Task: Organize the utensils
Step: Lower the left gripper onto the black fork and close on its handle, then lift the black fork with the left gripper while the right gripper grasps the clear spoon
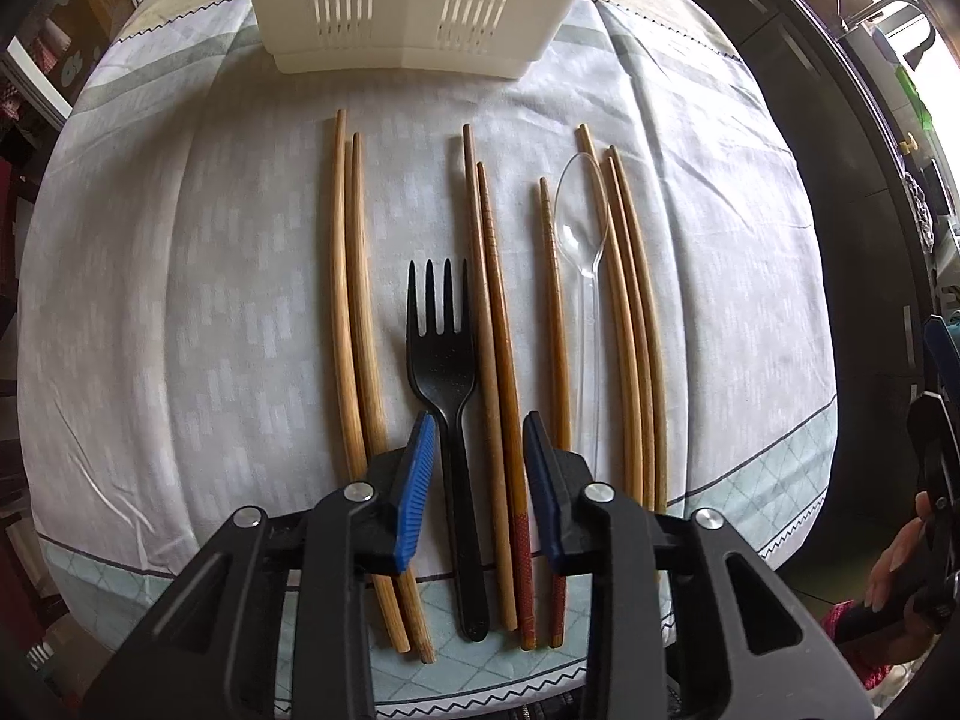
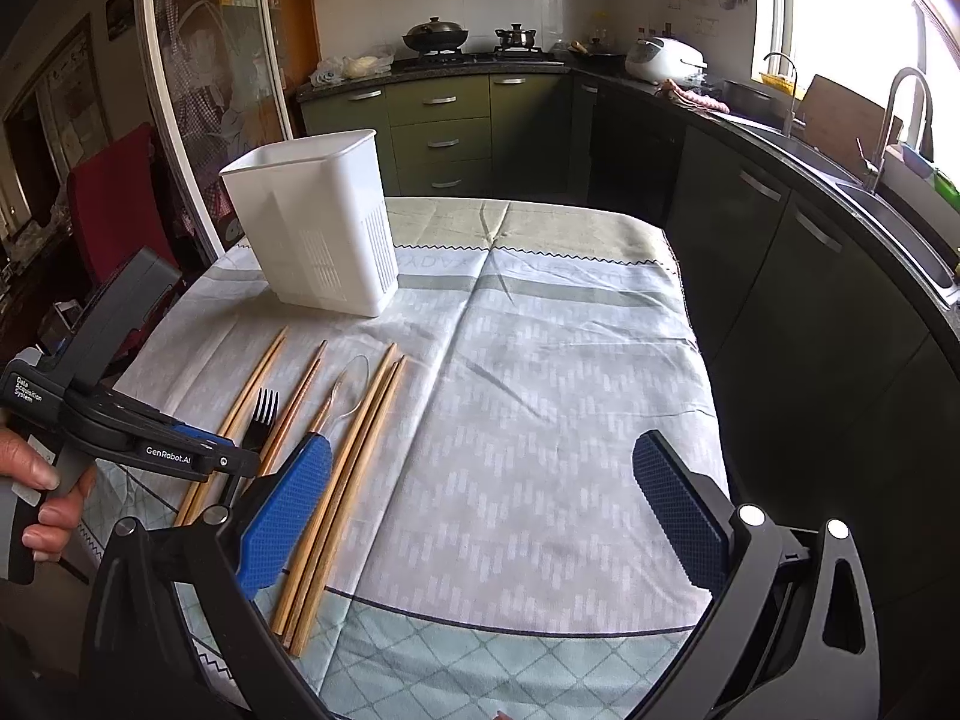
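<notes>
Several wooden chopsticks (image 1: pixel 351 300), a black plastic fork (image 1: pixel 444 372) and a clear plastic spoon (image 1: pixel 579 222) lie side by side on the cloth-covered table (image 1: pixel 180 300). A white slotted utensil holder (image 1: pixel 402 0) stands behind them. My left gripper (image 1: pixel 477 468) is open, low over the near ends, its fingers on either side of the fork handle and two dark chopsticks (image 1: pixel 498 372). My right gripper (image 2: pixel 480 516) is wide open and empty, above bare cloth right of the utensils. The right wrist view shows the holder (image 2: pixel 318 222), fork (image 2: pixel 264 414), spoon (image 2: pixel 354 384) and chopsticks (image 2: pixel 354 468).
The table's near edge (image 2: pixel 480 630) lies just below both grippers. Dark kitchen cabinets (image 2: pixel 780 276) and a sink (image 2: pixel 888 204) run along the right. A stove with pots (image 2: pixel 468 42) is at the back. A red chair (image 2: pixel 114 198) stands at the left.
</notes>
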